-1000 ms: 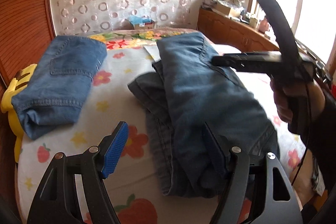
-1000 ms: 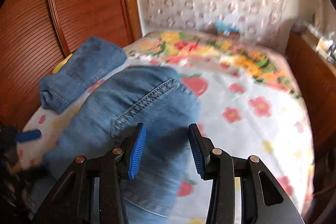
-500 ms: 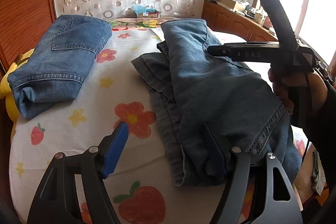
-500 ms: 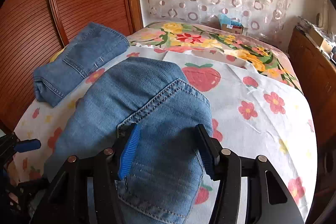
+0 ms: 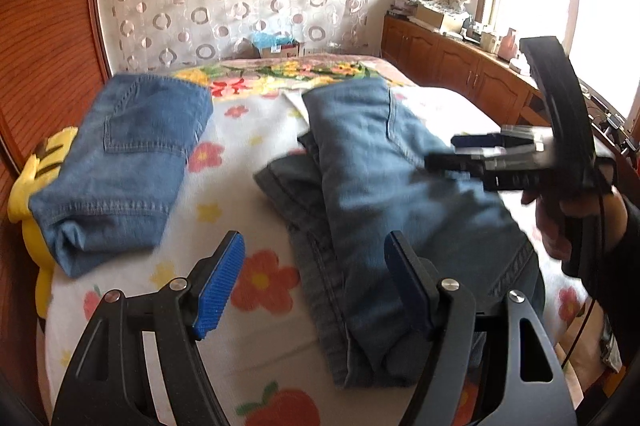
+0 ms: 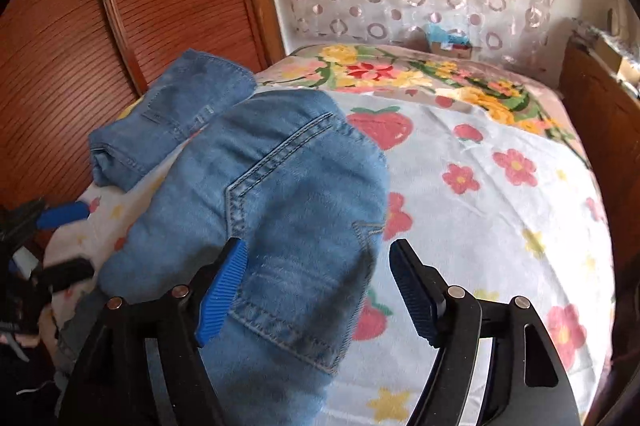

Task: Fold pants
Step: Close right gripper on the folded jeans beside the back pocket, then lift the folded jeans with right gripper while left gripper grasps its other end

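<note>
1. The left gripper (image 5: pixel 316 286) has lifted up and back a little since half a second ago. More of the bed (image 5: pixel 248 146) and the far wall shows now.
2. Its jaws are wide open, just as before, with nothing between them.
3. The right gripper (image 6: pixel 318 290) has also pulled back and tipped up. Its jaws have opened wider than they were 1 second ago. They hold nothing. The jeans only lie under them.
4. The jeans (image 5: pixel 400 194) lie in a long folded strip down the middle of the bed. They have not moved.
5. A second pair of jeans (image 5: pixel 124 154) sits folded near the wooden headboard (image 5: pixel 44 46), well apart from the first.
6. I think both hands just let go after a fold, so 1 more fold may come next.
</note>
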Motion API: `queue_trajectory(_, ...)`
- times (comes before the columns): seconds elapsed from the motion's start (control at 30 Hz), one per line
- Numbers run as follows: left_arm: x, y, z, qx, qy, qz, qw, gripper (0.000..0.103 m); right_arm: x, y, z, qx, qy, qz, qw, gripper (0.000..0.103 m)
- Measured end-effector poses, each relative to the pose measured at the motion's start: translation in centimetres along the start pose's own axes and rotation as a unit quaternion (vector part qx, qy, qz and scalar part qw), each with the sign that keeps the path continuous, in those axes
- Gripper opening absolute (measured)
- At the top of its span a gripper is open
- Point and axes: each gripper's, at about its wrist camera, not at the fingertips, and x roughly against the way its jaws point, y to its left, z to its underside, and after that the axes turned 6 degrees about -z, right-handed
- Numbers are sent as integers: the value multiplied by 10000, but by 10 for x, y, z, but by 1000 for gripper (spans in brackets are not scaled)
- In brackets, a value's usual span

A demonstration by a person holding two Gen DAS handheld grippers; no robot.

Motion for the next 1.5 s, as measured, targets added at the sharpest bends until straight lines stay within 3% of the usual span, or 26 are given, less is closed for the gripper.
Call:
queue_trajectory(0.13,-9,3,-19,-30,-49,38,10000,73,-8,-4,1,-85,142,-57,9998,77)
queue_trajectory(0.3,-33,6,-35,-54,124,122,9998,72,-17,-26,1,-588,189,-639,9960,79)
queue_trajectory(0.4,-45,2,-36,-183,253,121,9994,66,-17,-32,2,-657,163,-817,9944,79)
queue_trajectory(0.6,-63,-2,-29,-307,493,201,9981,58,-18,-34,2,-696,189,-1002,9924,70)
queue_trajectory(0.73,-69,-2,-25,-310,550,278,9976,52,-19,-29,1,-618,206,-1004,9928,61)
queue_trajectory(0.77,-70,-2,-24,-308,553,328,9975,47,-19,-27,1,-586,218,-999,9930,57)
queue_trajectory(0.8,-70,-2,-24,-304,560,421,9971,34,-19,-24,0,-527,229,-1002,9933,54)
queue_trajectory(0.87,-70,-4,-22,-308,613,593,9959,27,-15,-19,-2,-448,219,-1052,9932,35)
queue_trajectory(0.97,-62,-4,-21,-285,558,707,9955,18,-4,-6,-11,-344,205,-979,9944,23)
queue_trajectory(1.1,-40,3,-23,-139,341,828,9959,12,24,26,-33,-3,24,-936,9956,20)
queue_trajectory(1.27,9,29,-36,249,-251,846,9958,10,56,85,-63,610,-245,-783,9948,19)
queue_trajectory(1.5,70,88,-56,674,-967,524,9916,10,71,152,-114,1257,-531,-911,9865,19)
